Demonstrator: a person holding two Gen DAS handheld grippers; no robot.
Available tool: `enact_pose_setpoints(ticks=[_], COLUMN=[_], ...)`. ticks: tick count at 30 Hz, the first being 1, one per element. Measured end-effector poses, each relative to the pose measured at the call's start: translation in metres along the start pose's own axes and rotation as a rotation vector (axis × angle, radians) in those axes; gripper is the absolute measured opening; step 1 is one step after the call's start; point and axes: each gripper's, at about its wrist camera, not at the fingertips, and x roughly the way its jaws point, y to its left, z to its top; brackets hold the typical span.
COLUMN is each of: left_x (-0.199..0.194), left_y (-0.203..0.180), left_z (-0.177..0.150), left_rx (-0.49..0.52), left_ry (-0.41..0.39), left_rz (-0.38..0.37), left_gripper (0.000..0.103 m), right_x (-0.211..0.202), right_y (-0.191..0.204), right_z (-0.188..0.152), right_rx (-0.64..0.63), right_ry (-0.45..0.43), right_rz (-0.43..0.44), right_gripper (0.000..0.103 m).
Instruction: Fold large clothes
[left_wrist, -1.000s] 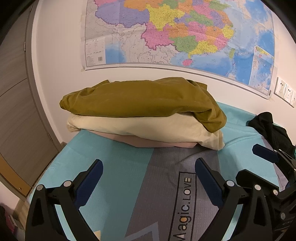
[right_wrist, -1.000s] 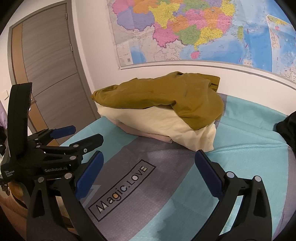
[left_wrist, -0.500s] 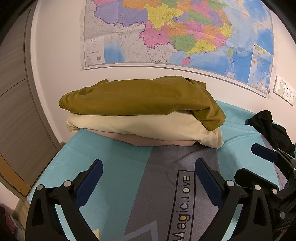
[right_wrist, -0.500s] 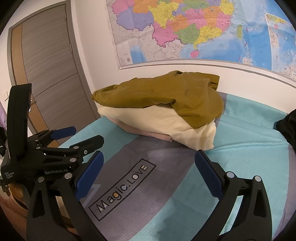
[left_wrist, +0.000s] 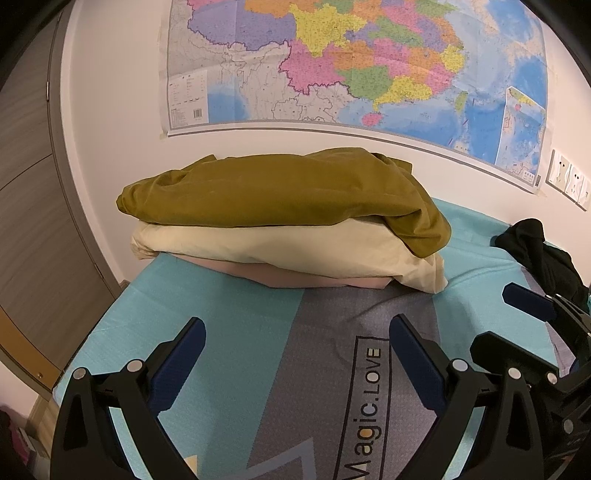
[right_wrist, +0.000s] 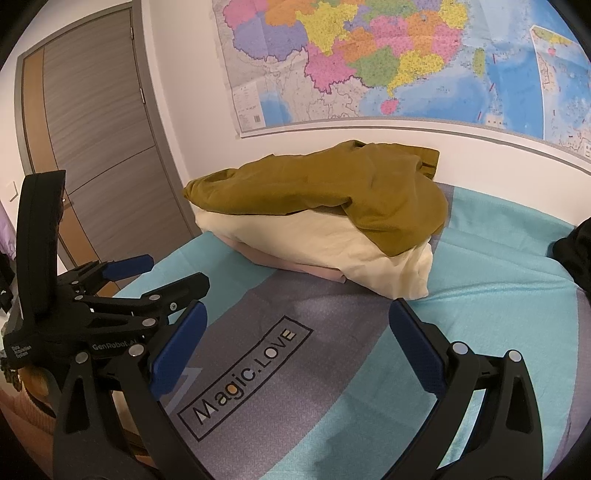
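Clothes (left_wrist: 288, 218) lie stacked against the wall under a map (left_wrist: 354, 62); both grippers' jaws spread, pinching nothing.

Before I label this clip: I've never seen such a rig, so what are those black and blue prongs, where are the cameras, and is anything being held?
Each picture comes from a camera on a hand-held gripper, looking along its two fingers. The left gripper and right gripper are both open and hold nothing. On the bed lies a stack: an olive garment on a cream one, pink beneath. A dark garment lies crumpled at the right. A map hangs behind.
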Motion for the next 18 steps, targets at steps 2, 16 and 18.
enact_pose_setpoints(ticks=[2,16,18], left_x=[0.0003,-0.0014,-0.0019], left_y=[0.0,0.001,0.001], left_z=[0.0002,-0.001,-0.0014], left_rx=[0.001,-0.001,-0.003], left_ry=[-0.001,-0.011,-0.011], left_rz=[0.002,0.008,0.009], left_gripper=[0.096,0.096,0.096], right_x=[-0.0001,0.0005,0.0005], right_y=[0.0002,0.0008,0.0007], right_z=[0.0001,0.0004,0.0004], right_rx=[-0.001,-0.005,-0.004], right_ry=[0.0,0.0,0.0], right_rz=[-0.002,-0.002,-0.002], right_gripper=[0.097,0.097,0.097])
